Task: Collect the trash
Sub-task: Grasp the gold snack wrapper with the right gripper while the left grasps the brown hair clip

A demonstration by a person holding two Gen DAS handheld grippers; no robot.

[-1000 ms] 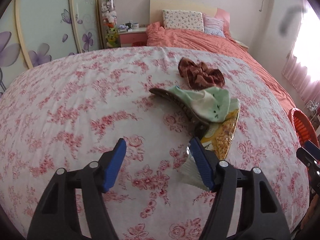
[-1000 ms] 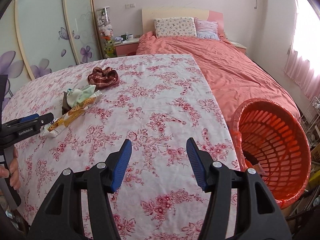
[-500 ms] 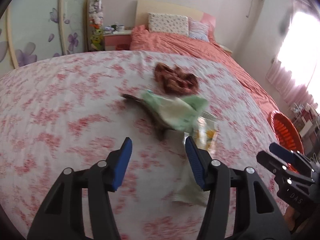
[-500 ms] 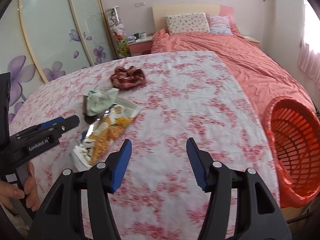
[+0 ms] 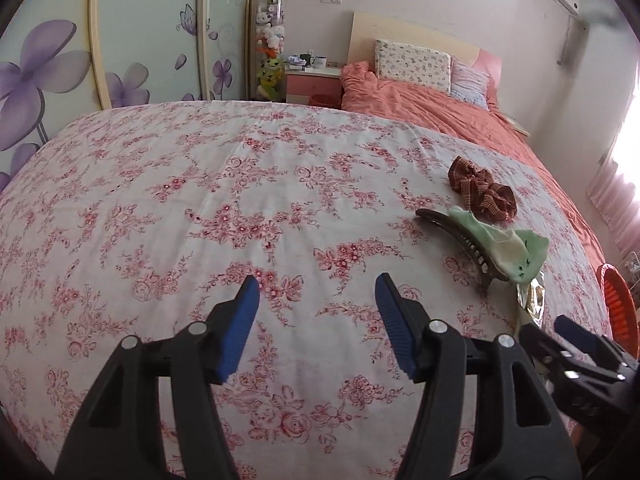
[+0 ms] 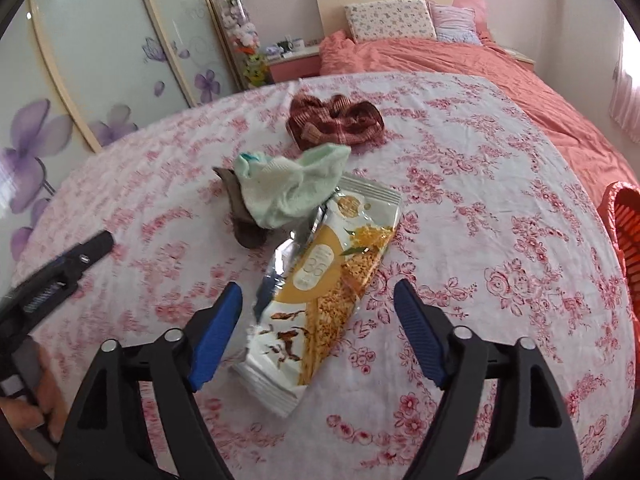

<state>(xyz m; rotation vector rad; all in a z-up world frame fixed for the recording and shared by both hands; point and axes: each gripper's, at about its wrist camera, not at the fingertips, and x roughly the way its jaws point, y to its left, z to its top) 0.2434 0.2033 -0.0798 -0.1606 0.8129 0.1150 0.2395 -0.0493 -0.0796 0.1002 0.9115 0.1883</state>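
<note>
The snack wrapper [image 6: 328, 284] is not yet picked up: it is seen lying flat on the flowered sheet of the bed [image 6: 500, 216], its upper end tucked under a pale green sock [image 6: 292, 188]. The right tool [image 6: 318, 334] is held just above it, jaws spread to either side of the wrapper's lower half and just opened a little wider, with no pad pressing on the foil. So the grasp itself is judged to be the step in hand.

The left tool [image 5: 316, 324] is held over bare sheet, well to the side of the pile; its jaws are spread too, after a small closing and reopening, and nothing is caught between them.

A dark hair claw [image 5: 460, 240] is seen under the sock, and a brown checked scrunchie [image 6: 334, 120] just beyond; neither is read as trash. The orange basket [image 6: 624, 232] is glimpsed at the bed's far edge, well apart from the wrapper, and its contents cannot be made out from here.

What is left, by this reckoning: the wrapper is to be pinched, slid free of the sock and carried across to the basket.
</note>
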